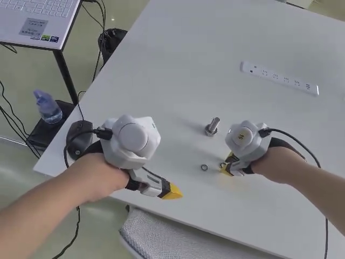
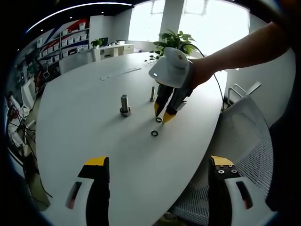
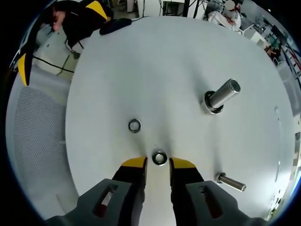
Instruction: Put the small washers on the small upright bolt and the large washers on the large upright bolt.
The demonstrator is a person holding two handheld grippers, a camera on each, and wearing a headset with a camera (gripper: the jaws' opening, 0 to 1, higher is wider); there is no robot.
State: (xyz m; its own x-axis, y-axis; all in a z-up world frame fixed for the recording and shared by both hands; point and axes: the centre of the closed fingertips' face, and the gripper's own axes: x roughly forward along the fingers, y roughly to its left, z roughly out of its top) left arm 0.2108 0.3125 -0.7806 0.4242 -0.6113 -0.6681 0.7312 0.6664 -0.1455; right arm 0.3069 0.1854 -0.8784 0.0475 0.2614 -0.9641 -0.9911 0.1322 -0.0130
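White table holds washers beside a laptop (stickers illegible).

**Left jaws wide, right jaws narrow**

The left gripper juts forward and down from the left hand, its two yellow-tipped jaws spread wide. Ahead of it and slightly to its right, the right gripper tips steeply downward in the right hand — its jaws a narrow gap apart, not closed.
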